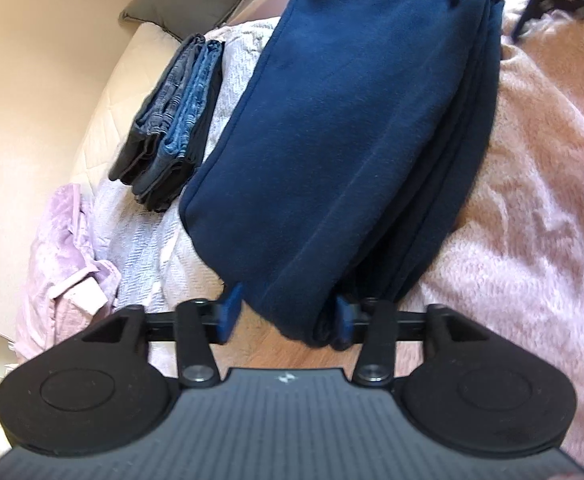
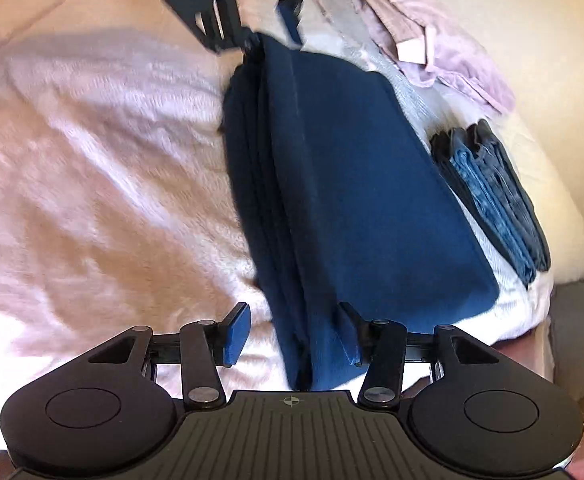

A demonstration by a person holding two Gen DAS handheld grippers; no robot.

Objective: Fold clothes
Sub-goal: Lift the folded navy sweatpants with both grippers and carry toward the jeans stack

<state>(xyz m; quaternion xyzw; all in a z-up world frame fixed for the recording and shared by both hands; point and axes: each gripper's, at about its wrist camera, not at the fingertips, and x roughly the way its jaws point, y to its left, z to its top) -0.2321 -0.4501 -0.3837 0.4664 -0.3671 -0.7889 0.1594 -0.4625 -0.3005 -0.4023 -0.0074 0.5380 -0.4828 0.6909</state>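
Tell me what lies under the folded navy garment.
The folded navy garment rests partly on a white knit blanket and a pink fuzzy blanket. Anything directly beneath it is covered.

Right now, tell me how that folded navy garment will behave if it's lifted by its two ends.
The navy garment is soft cloth folded in several layers, so it would likely sag in the middle. The stacked layers at its edge may slide apart or fan open. It looks thick, so probably weighty for clothing. Both the left tool and right tool look open around its ends.

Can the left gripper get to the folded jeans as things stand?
Probably not directly: the left gripper straddles an end of the navy garment, which lies between it and the jeans.
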